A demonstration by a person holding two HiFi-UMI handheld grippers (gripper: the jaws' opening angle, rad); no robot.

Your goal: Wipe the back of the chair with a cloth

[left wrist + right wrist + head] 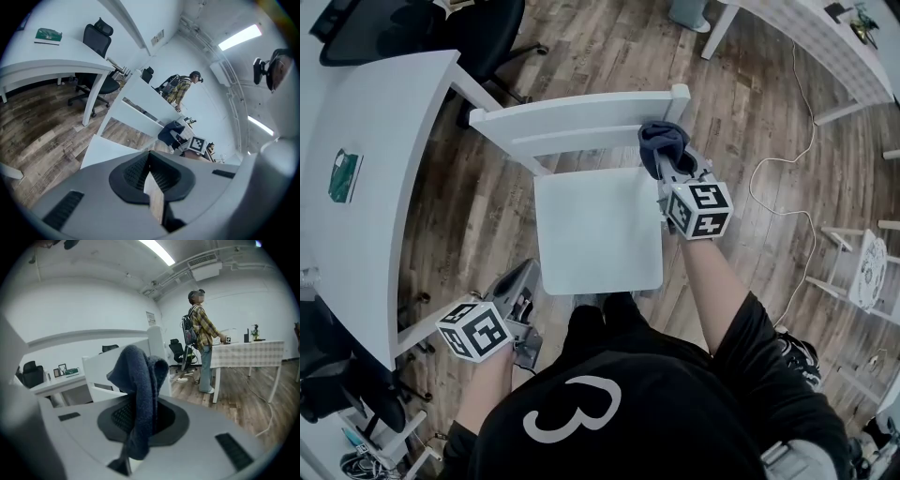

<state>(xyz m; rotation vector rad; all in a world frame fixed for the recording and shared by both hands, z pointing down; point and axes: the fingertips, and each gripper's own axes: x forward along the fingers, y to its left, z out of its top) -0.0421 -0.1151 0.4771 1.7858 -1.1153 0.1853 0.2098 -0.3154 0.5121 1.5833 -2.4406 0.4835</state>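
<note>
A white wooden chair (598, 230) stands in front of me, its slatted back (581, 117) on the far side. My right gripper (667, 167) is shut on a dark blue cloth (664, 139), held against the right end of the chair back near the post. In the right gripper view the cloth (138, 376) sticks up from between the jaws, with the chair back (112, 369) just behind it. My left gripper (521, 284) hangs low at the seat's near left corner, shut, with nothing in it. The left gripper view shows the chair back (140, 101) and the cloth (169, 132) ahead.
A white desk (366, 169) with a green book (344, 176) stands to the left, with a black office chair (441, 28) behind it. A white cable (787, 169) lies on the wooden floor to the right. A person (201, 333) stands by a far table (248, 350).
</note>
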